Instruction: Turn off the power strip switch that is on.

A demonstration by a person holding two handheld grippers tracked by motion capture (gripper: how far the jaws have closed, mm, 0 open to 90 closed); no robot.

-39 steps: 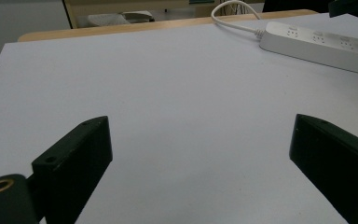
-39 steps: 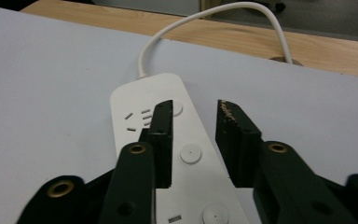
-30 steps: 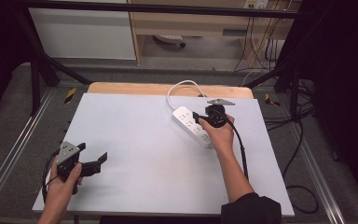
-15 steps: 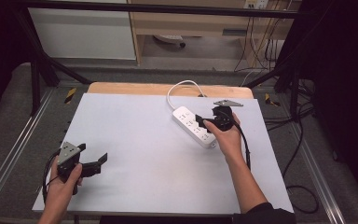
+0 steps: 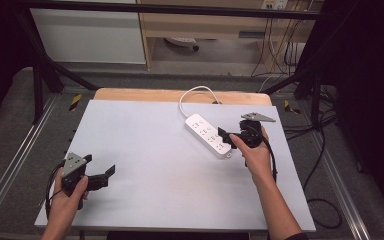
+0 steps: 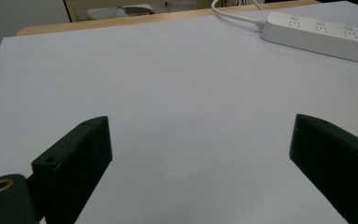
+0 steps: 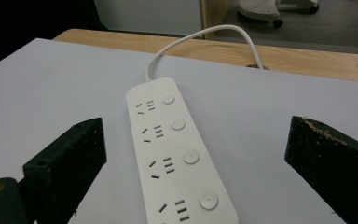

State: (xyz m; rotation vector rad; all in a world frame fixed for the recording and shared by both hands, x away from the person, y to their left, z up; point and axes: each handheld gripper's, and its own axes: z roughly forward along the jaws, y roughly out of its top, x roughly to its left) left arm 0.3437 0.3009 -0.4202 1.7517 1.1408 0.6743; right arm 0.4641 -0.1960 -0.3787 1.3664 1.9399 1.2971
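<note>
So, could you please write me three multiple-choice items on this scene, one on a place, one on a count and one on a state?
1. Where does the power strip lie?
A. on the white table top, just in front of the right hand-held gripper
B. on the floor
C. beside the left hand-held gripper

2. How many round buttons show on the power strip in the right gripper view?
A. one
B. four
C. seven

3. How do the jaws of the right hand-held gripper stand?
A. shut on the cable
B. shut on the strip
C. open, pressing on nothing

Answers:
1 A: the high view shows it on the table, by that gripper.
2 B: one button sits beside each socket group.
3 C: the jaws stand wide apart, clear of the strip.
</note>
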